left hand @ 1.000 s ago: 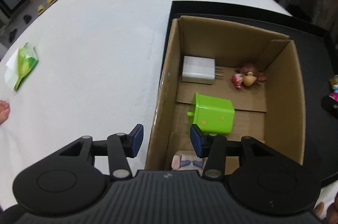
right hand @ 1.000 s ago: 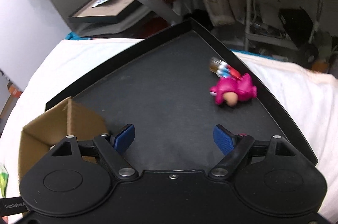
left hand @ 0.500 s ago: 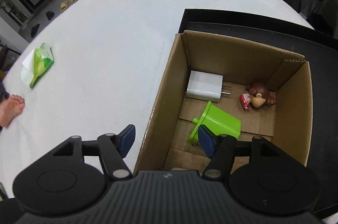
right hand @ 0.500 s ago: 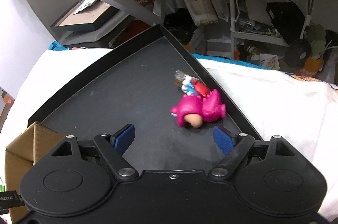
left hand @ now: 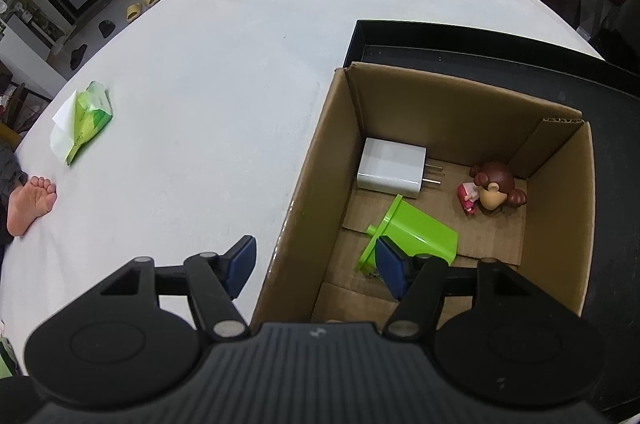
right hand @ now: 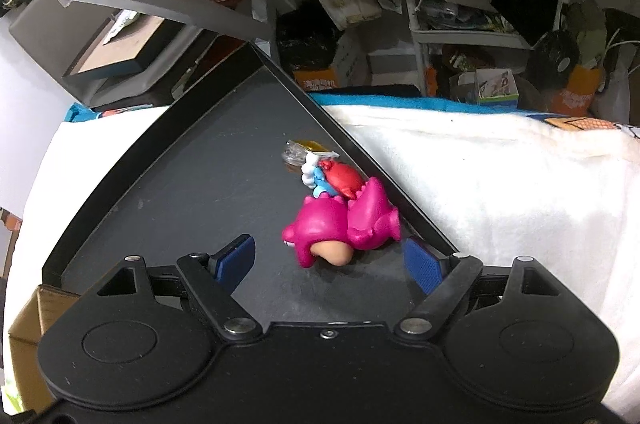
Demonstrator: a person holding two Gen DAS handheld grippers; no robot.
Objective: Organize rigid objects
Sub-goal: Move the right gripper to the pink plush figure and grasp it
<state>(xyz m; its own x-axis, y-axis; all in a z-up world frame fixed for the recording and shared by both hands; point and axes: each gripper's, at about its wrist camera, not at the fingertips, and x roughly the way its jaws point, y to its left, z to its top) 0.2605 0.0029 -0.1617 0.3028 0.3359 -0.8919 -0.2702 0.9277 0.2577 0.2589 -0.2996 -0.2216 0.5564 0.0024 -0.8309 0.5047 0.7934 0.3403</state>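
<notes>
Hovering low over the black tray [right hand: 168,183], the right gripper [right hand: 330,260] has its jaws spread wide with nothing between them, lined up on the pink dinosaur figurine [right hand: 340,228] lying on its side at lower centre of the right wrist view. That spacing looks chosen so the blue pads can pass either side of the toy's body. Touching the dinosaur, towards the tray's right rim, lies one red and blue figurine [right hand: 332,177], and just beyond it one small clear packet [right hand: 300,149]; both seem pushed into the corner, which may crowd a grasp.

The left gripper [left hand: 316,262] hangs wide and empty above the near wall of the cardboard box [left hand: 312,159], one pad outside the wall, the other over the box floor. It appears to be waiting there while the other side collects.

Inside the box, at right of the left wrist view, three things are counted: one white charger [left hand: 390,167] against the left wall, one green plastic piece [left hand: 416,236] tipped over, and one brown-haired figurine [left hand: 494,187] near the far right corner. On the white bed cover [left hand: 224,71], well apart at left, lie one green packet [left hand: 86,115] and a person's bare foot [left hand: 30,201].
</notes>
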